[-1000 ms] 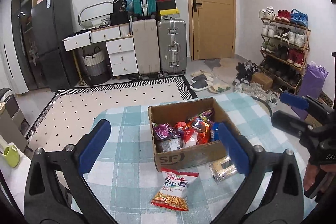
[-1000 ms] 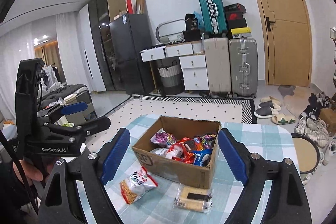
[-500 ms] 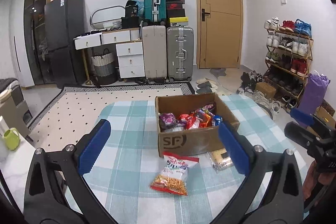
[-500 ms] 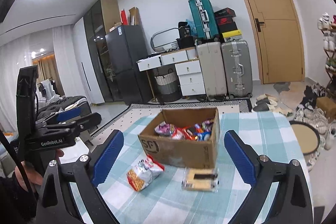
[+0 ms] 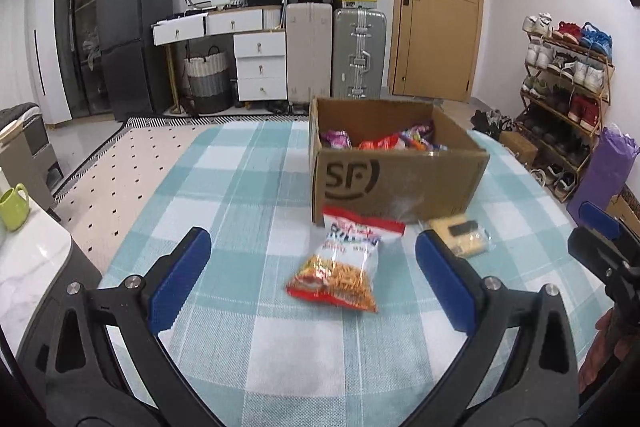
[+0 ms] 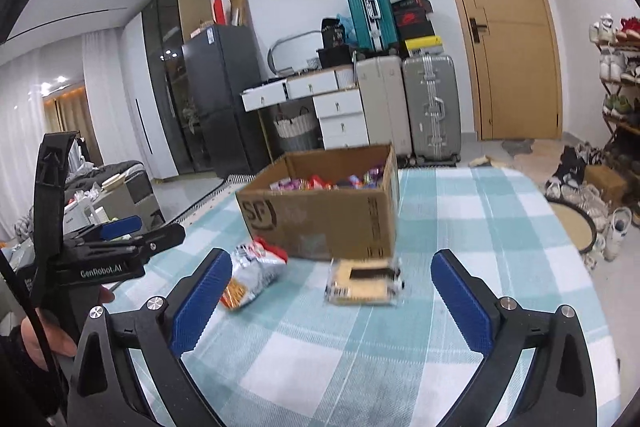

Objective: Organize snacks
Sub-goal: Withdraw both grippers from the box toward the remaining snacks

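Observation:
An open cardboard box (image 5: 396,183) (image 6: 320,219) full of colourful snack packets stands on the checked tablecloth. In front of it lie a red-and-white snack bag (image 5: 340,263) (image 6: 252,279) and a clear pack of yellow biscuits (image 5: 460,235) (image 6: 364,283). My left gripper (image 5: 312,271) is open, low over the cloth, with the snack bag between and just beyond its blue pads. My right gripper (image 6: 332,295) has its jaws still opening, wide apart, and the biscuit pack lies just ahead between them, untouched. Each gripper shows at the edge of the other's view.
The round table (image 5: 224,187) ends close on the left, where a green mug (image 5: 14,207) stands on a marble counter. Suitcases (image 5: 360,51), white drawers, a dark fridge and a shoe rack (image 5: 568,79) line the room behind. A hand (image 6: 48,331) holds the left tool.
Both grippers have sunk toward the table, so the box and the two packets look nearer and larger. The right gripper's jaws have spread wider.

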`<state>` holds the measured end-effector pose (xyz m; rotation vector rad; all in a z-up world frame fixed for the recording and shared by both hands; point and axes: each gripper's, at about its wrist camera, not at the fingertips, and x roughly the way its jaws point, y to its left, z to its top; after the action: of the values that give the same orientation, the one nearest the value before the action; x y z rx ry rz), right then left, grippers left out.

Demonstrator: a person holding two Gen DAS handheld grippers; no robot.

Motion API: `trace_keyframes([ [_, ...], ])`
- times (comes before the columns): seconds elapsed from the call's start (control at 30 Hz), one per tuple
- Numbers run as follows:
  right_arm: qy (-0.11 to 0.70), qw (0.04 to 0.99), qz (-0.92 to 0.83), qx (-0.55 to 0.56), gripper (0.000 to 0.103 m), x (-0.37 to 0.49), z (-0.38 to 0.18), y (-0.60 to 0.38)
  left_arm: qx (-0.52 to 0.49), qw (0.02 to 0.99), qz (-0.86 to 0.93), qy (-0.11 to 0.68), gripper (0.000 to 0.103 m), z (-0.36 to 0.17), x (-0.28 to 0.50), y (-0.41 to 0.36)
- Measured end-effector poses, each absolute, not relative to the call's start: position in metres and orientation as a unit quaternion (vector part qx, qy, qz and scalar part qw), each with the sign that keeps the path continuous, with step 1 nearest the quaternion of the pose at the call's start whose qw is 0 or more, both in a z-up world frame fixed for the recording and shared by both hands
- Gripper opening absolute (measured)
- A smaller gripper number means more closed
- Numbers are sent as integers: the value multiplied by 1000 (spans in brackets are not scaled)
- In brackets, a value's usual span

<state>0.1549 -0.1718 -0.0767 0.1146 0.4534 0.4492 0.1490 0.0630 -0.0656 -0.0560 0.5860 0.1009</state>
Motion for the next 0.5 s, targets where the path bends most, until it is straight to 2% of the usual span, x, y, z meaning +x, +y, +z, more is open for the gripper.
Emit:
trace_keyframes([
  [0.5, 282, 931, 226, 56, 102, 177, -116, -157, -26, 949, 57, 308, 102, -119, 168, 68],
])
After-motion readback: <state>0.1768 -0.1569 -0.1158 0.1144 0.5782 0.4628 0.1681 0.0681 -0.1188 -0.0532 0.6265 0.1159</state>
